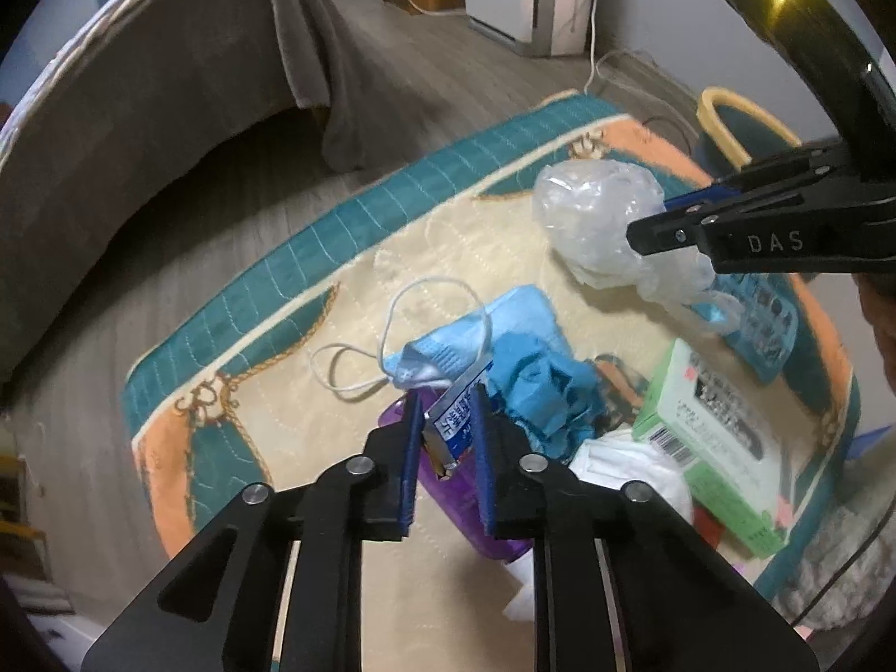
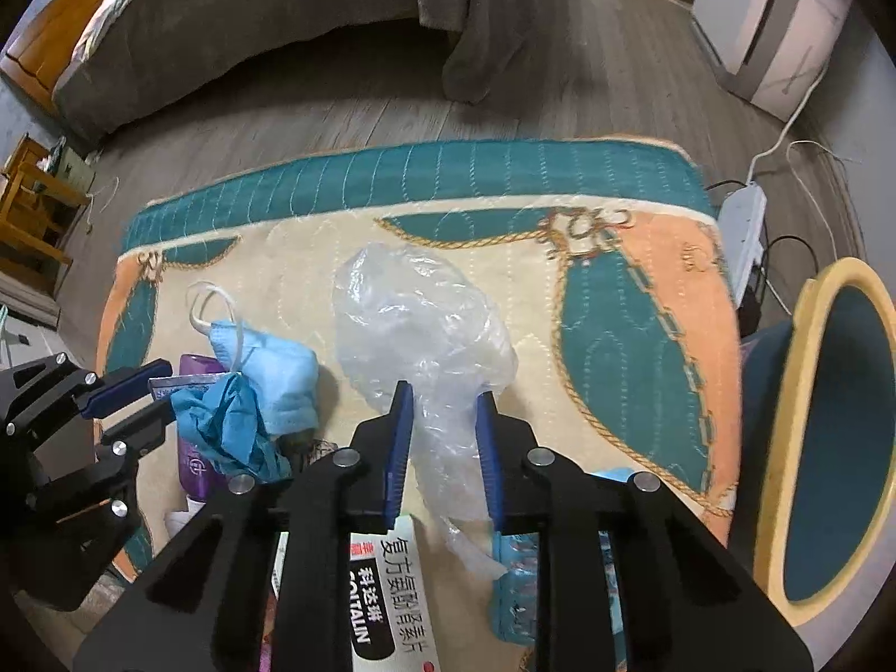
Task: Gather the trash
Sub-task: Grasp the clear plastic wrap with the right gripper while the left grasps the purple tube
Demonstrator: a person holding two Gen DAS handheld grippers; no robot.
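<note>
My left gripper [image 1: 446, 399] is shut on a small blue-and-white foil packet [image 1: 455, 420], which stands between its blue pads over a purple tube [image 1: 476, 509]. Beside the packet lie a light blue face mask [image 1: 448, 347] and a crumpled blue glove [image 1: 543, 392]. My right gripper [image 2: 442, 395] is shut on a crumpled clear plastic bag [image 2: 414, 313]; the bag bulges ahead of the fingers and its tail trails below them. In the left wrist view the right gripper [image 1: 644, 224] holds the plastic bag [image 1: 593, 213] above the mat. The left gripper [image 2: 165, 389] shows at the left edge of the right wrist view.
Everything lies on a teal, orange and cream quilted mat [image 1: 313, 257] on a wood floor. A green medicine box [image 1: 711, 442], white tissues [image 1: 633, 470] and a blue blister pack [image 1: 767, 330] lie nearby. A yellow-rimmed bin [image 2: 829, 431] stands right. A grey-covered bed [image 2: 252, 17] and a power strip [image 2: 745, 218] lie beyond.
</note>
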